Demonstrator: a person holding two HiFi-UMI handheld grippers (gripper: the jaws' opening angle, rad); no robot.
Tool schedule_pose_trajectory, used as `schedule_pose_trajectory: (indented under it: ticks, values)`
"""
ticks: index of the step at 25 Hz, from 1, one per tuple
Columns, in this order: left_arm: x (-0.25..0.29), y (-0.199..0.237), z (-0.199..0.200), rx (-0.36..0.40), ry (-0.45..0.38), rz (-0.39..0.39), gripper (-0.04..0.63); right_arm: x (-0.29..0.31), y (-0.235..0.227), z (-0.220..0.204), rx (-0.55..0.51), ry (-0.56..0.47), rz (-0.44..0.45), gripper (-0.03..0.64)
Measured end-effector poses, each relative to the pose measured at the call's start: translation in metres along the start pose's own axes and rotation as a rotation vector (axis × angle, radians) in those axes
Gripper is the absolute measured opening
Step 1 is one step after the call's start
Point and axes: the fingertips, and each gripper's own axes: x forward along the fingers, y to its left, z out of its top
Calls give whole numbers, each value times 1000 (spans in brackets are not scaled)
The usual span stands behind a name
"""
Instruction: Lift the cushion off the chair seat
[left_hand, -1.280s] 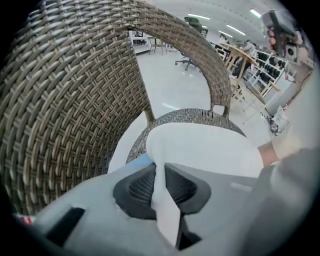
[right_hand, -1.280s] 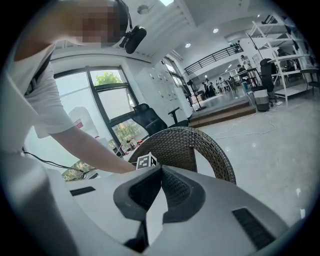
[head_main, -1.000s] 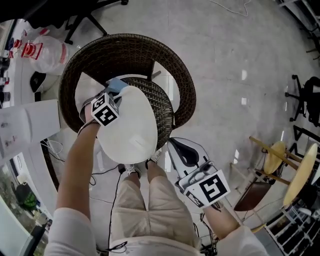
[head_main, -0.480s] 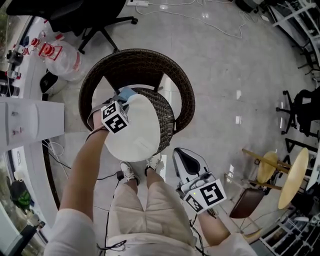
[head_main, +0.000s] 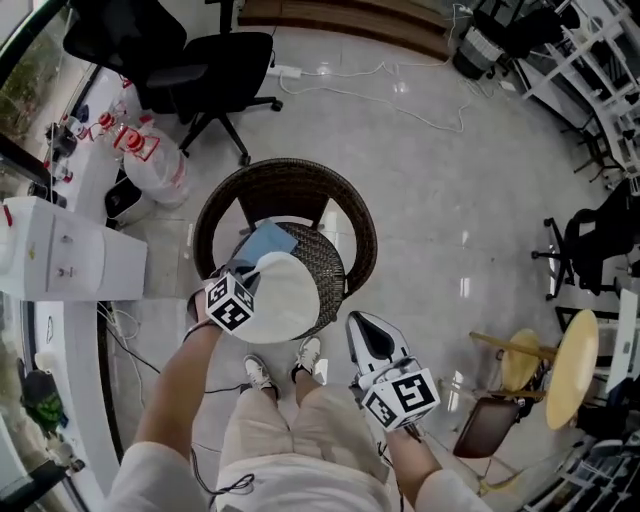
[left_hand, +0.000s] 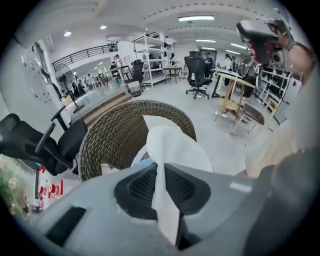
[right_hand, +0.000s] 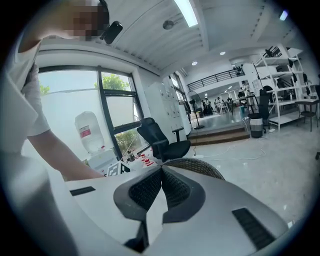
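Grips the cushion (head_main: 287, 297) by its edge with the left gripper (left_hand: 159, 172), jaws squeezed almost shut on the thin white rim. Holds the cushion out in front of those jaws, with the chair (head_main: 288, 179) just beyond and under it. Carries nothing in the right gripper (right_hand: 161, 171): jaws pressed together, tips touching, chair ahead, cushion off to its left.

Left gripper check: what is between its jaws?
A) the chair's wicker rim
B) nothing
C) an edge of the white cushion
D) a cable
C: in the left gripper view, the left gripper has its jaws pinched shut on a fold of the white cushion.
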Motion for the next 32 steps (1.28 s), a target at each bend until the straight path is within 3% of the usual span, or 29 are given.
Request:
schedule_pose_trajectory:
  ticks: [5, 12, 20, 32]
  values:
    - [-44, -22, -6, -35, -47, 17, 41, -14, 21, 29, -62, -19, 3, 2]
    - [-75, -27, 4, -56, -98, 50, 38, -24, 22, 40, -21, -36, -38, 2]
    - [-128, 13, 45, -6, -180, 142, 38, -10, 47, 69, -75, -70, 31, 2]
    - [-210, 72, 81, -75, -350, 244, 40, 8, 67, 116, -143, -131, 44, 2]
